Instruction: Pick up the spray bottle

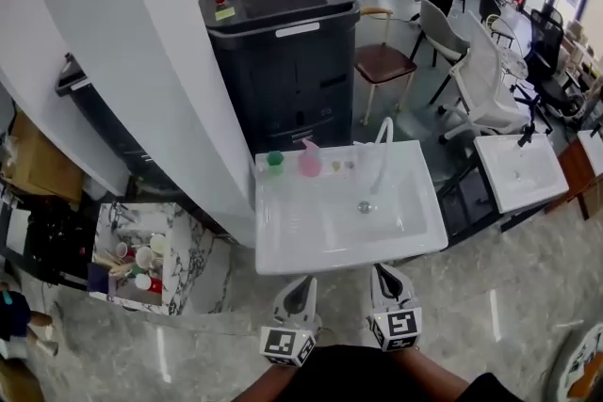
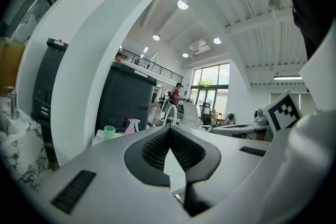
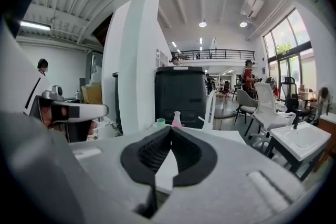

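Observation:
The pink spray bottle [image 1: 310,158] stands upright at the back rim of a white sink unit [image 1: 283,245], beside a green cup [image 1: 274,161] and left of the white faucet [image 1: 382,146]. My left gripper [image 1: 302,284] and right gripper [image 1: 382,271] hang side by side just short of the sink's near edge, both shut and empty. In the left gripper view the spray bottle [image 2: 131,126] and cup [image 2: 109,132] sit far ahead, left of the left gripper [image 2: 169,131]. In the right gripper view the bottle [image 3: 177,119] is straight ahead above the right gripper [image 3: 170,130].
A tall black machine [image 1: 283,61] stands behind the sink against a white pillar [image 1: 122,52]. A marble-topped stand [image 1: 193,254] with cups is at the left, a second white sink [image 1: 520,169] at the right. Chairs [image 1: 480,89] and people are farther back.

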`<state>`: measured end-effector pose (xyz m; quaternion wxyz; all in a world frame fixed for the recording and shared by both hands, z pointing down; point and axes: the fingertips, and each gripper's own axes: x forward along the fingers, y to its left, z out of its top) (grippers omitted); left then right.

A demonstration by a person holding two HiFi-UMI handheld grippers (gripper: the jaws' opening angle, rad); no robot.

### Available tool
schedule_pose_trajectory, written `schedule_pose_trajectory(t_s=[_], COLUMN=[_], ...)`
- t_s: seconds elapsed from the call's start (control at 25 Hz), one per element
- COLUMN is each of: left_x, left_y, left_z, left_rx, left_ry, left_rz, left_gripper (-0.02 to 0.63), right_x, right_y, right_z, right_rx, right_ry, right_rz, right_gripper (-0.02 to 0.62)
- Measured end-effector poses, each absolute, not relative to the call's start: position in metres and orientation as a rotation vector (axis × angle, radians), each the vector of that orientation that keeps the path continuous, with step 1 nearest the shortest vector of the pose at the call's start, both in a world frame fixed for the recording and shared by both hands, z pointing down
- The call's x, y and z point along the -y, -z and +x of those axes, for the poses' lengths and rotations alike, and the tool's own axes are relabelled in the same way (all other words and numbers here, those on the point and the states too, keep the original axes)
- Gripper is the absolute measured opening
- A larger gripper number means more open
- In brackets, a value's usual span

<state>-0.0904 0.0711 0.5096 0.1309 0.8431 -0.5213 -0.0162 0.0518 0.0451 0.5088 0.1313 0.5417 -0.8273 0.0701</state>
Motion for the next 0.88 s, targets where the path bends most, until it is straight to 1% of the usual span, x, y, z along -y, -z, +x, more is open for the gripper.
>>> schedule_pose_trajectory(t_s=[0.24, 0.44, 0.88], left_x=[-0.027, -0.003, 0.007], left_y=[-0.510, -0.499, -0.519], left_z=[-0.119, -0.138, -0.149], left_rx=[1.501, 1.445, 1.450], left_ry=[0.018, 0.002, 0.008], left_rz=[2.513, 2.610, 2.559], left_gripper=[0.015, 0.015, 0.016], right_x=[-0.006, 0.004, 0.016], right_y=[-0.523, -0.530, -0.517], right_z=[0.023, -0.008, -0.012], right_rx=[2.357, 2.363, 2.381], right_ry=[-0.245, -0.266, -0.214], right_rz=[1.600, 1.577, 1.630], right_gripper=[-0.002, -0.002, -0.002])
